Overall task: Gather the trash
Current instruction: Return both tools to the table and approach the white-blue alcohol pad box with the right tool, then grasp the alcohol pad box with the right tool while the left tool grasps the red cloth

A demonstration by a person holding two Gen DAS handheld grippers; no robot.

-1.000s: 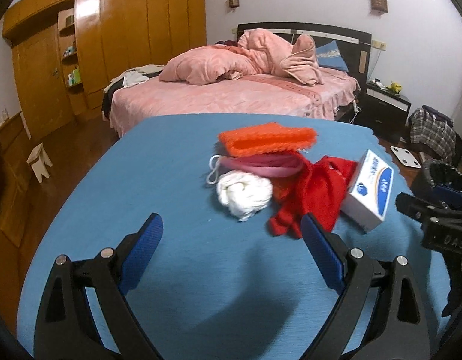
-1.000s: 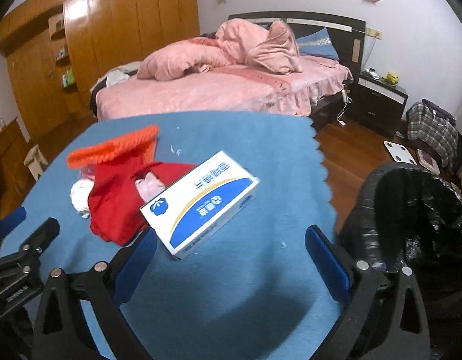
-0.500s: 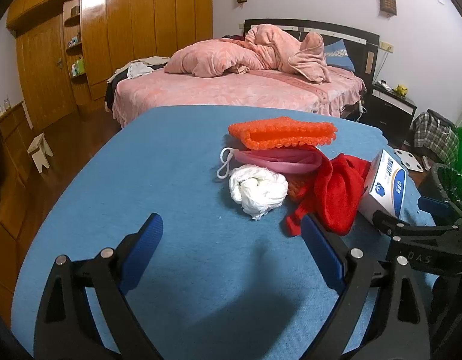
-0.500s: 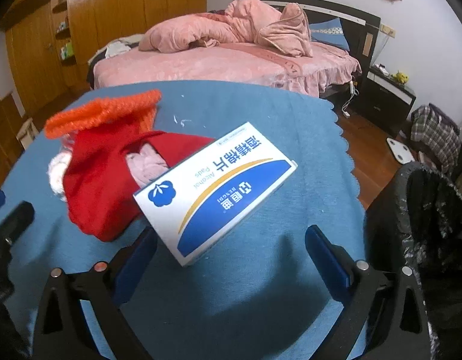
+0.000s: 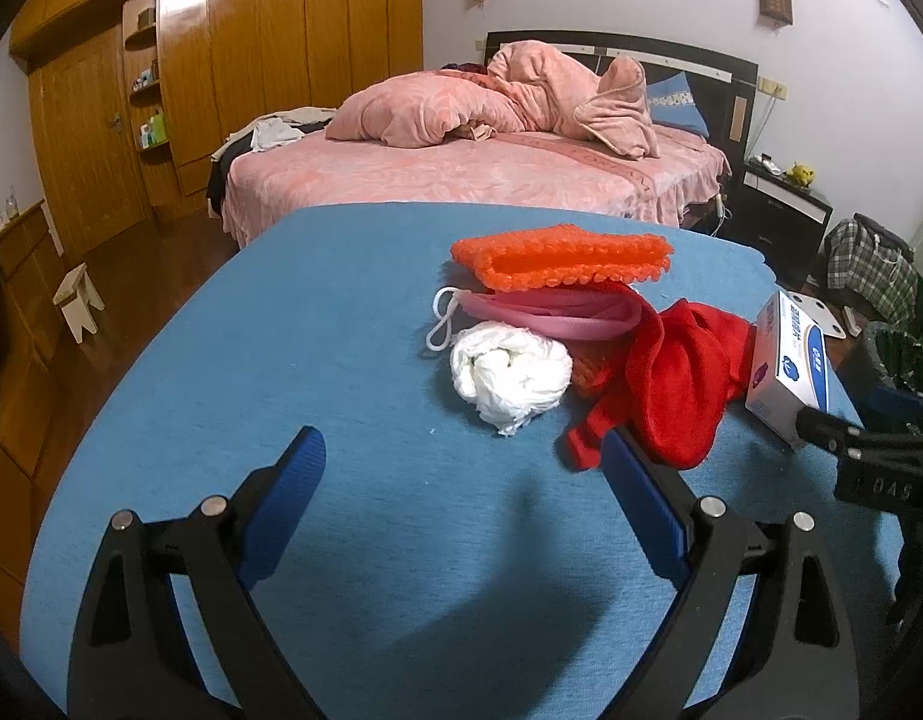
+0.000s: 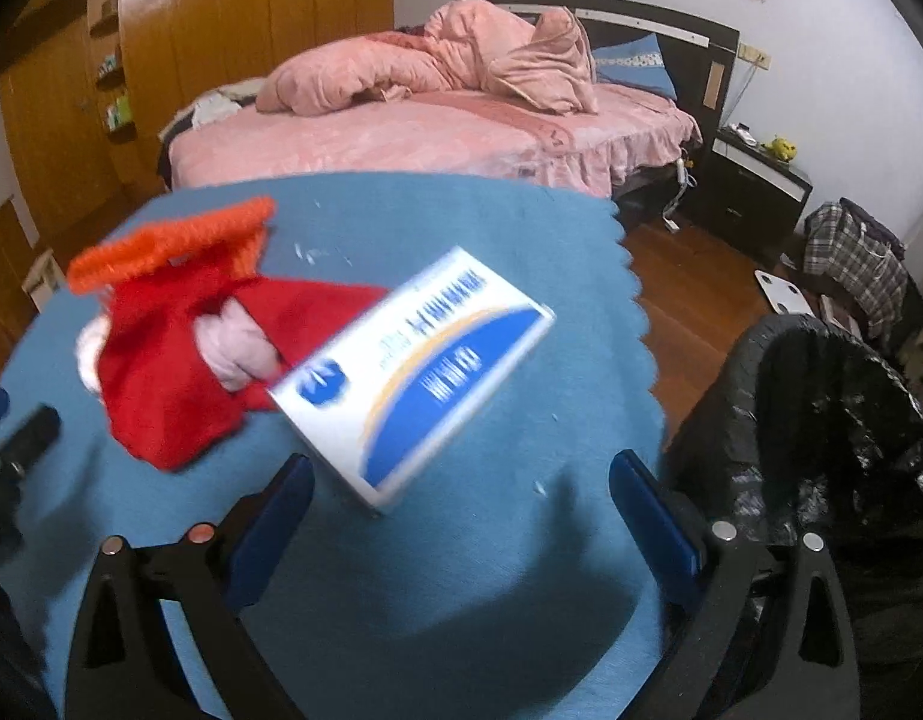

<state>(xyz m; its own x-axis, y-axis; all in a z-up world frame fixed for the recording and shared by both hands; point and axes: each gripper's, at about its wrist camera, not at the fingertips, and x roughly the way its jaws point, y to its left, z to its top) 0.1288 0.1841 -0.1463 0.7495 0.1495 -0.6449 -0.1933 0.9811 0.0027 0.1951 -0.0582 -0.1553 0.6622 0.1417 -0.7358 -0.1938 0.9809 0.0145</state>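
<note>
Nothing was yet collected, it was judged: the box (image 6: 410, 375), white wad (image 5: 509, 369) and cloths (image 5: 671, 378) were left on the blue table (image 5: 281, 360). Both grippers (image 5: 461, 483) (image 6: 461, 489) were held apart, empty, near the black-lined bin (image 6: 833, 420).

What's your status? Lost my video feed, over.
Both tongs open, left, right, holding nothing. White-and-blue box on blue table, just ahead of right tongs. Red cloth against box's left end; black-lined bin right.
</note>
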